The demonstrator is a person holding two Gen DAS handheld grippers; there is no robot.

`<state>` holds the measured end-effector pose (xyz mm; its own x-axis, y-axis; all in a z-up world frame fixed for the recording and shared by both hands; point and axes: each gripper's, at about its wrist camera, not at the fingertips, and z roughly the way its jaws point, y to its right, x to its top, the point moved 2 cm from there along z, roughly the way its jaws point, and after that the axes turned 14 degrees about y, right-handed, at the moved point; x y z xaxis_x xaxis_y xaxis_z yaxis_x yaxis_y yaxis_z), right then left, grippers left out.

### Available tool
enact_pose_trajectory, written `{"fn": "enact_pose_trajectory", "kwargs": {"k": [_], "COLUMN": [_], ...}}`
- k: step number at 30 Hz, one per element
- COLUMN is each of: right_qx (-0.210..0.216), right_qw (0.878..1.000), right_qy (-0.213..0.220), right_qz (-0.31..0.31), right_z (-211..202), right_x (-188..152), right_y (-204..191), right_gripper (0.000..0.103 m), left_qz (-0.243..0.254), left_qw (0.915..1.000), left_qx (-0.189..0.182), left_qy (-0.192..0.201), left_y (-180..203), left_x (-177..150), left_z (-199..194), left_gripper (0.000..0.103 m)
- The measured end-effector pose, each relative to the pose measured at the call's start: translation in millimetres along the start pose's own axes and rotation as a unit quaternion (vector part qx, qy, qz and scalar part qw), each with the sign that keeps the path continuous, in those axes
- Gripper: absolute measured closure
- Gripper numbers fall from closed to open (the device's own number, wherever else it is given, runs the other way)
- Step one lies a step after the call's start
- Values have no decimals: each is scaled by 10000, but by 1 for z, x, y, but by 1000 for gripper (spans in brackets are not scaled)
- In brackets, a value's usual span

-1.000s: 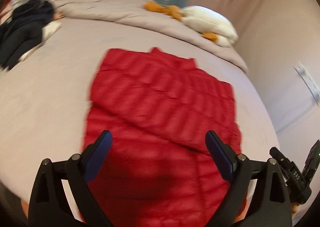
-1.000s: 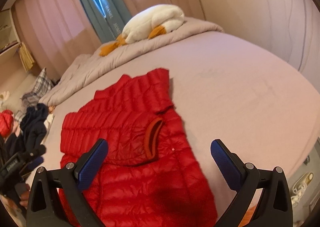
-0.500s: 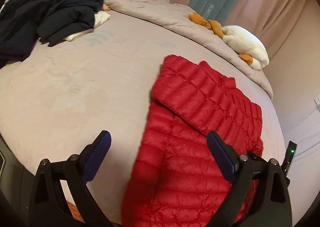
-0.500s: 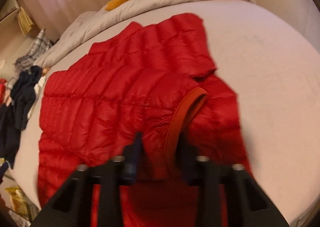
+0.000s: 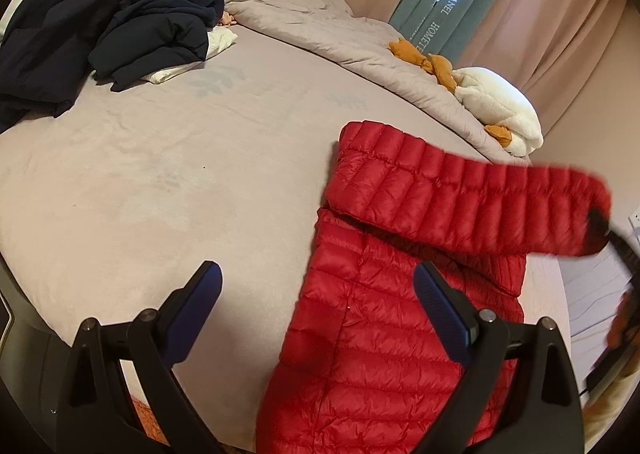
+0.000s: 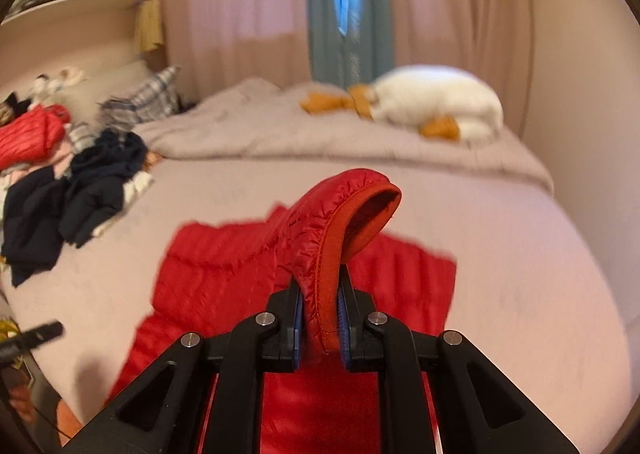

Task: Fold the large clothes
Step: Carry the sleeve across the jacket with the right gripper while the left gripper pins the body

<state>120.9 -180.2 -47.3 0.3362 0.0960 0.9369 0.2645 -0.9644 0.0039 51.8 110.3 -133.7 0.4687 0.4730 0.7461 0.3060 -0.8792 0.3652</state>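
A red down jacket lies quilted side up on the bed, its body running to the near edge, toward the right-hand corner. The right gripper is clamped tight on the jacket's sleeve cuff, the jaws pressed against the orange-red binding, and holds the cuff raised above the bed. The left gripper hangs over the near edge with its jaws spread wide and nothing between them; its right finger is over the jacket body, its left finger over bare sheet. The left wrist view shows the whole sleeve stretched sideways across the jacket to the blurred right gripper at the far right of the frame, which the right wrist view cannot show. The right wrist view alone shows the clamped cuff close up. Both views show a heap of dark navy clothes at the far left of the bed, a crumpled grey duvet along the far edge, and a white plush duck lying on the duvet. Teal curtains hang behind.
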Motion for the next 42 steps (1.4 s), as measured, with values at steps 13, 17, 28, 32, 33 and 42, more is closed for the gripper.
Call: {"fn": "enact_pose_trajectory", "kwargs": {"k": [13,17,28,32,33,42], "right_qx": [418,439,283,179,140,-151], "right_qw": [9893,9860,9861,9884,9890,9937], "right_qy": [525,409,275,213,199,-106], "right_qz": [-1295,-1558,-1611,-1491,-1456,-1106], "right_z": [16,22,29,36,38,58], "right_x": [100,104,108,108,107,84], "right_y": [-59,-69,-56,-41,-36,8], "right_gripper": [89,89,89,89,89,89], "left_qz": [-120,-122,61,186,212,233], "left_qw": [9997,9995,9989,9985,9984,9959], "left_qx": [-134,-191,-400,-445,-459,-863], "left_qy": [175,220,222,262,252,-162], "left_y": [-2,2,27,40,44,74], "left_x": [19,26,51,60,63,72], "left_z": [-1,5,33,46,51,99], "left_gripper": [6,6,6,6,6,7]}}
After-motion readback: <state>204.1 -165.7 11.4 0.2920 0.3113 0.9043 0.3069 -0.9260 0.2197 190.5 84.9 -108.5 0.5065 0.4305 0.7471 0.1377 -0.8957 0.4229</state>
